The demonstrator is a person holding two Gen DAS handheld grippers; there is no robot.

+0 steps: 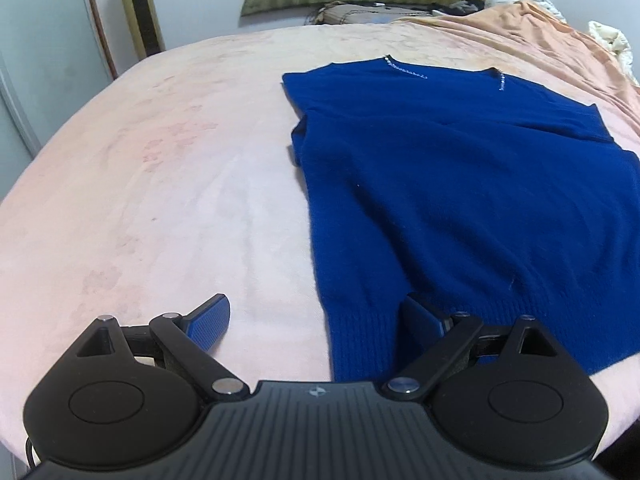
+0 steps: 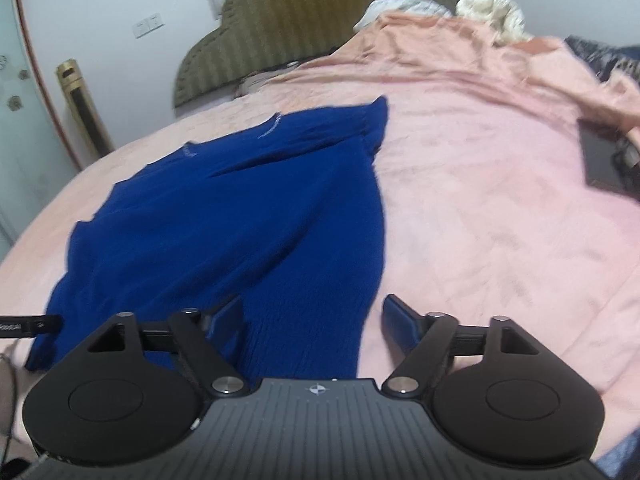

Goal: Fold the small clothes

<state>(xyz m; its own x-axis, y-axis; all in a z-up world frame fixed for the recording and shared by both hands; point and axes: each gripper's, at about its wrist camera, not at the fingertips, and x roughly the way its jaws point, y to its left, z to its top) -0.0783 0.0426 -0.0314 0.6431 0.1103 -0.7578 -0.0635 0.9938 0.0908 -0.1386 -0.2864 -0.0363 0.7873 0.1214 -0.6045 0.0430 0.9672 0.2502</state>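
A royal-blue knit sweater [image 1: 460, 184] lies flat on the pink bed, neckline away from me, ribbed hem nearest. Its sleeves look folded in over the body. My left gripper [image 1: 316, 320] is open over the hem's left corner, one fingertip [image 1: 212, 316] on bare bedding and the other [image 1: 420, 316] on the blue knit. In the right wrist view the sweater [image 2: 224, 220] fills the left half. My right gripper [image 2: 316, 320] is open over the hem's right corner, the left fingertip [image 2: 228, 320] over the knit, the right one [image 2: 400, 320] over bedding.
The pink bedspread [image 1: 140, 180] covers the bed. An olive padded headboard [image 2: 280, 20] stands at the far end with a peach blanket [image 2: 460, 52] and white bedding bunched there. A dark flat object [image 2: 604, 156] lies at the right edge. A gold tower fan [image 1: 138, 8] stands by the wall.
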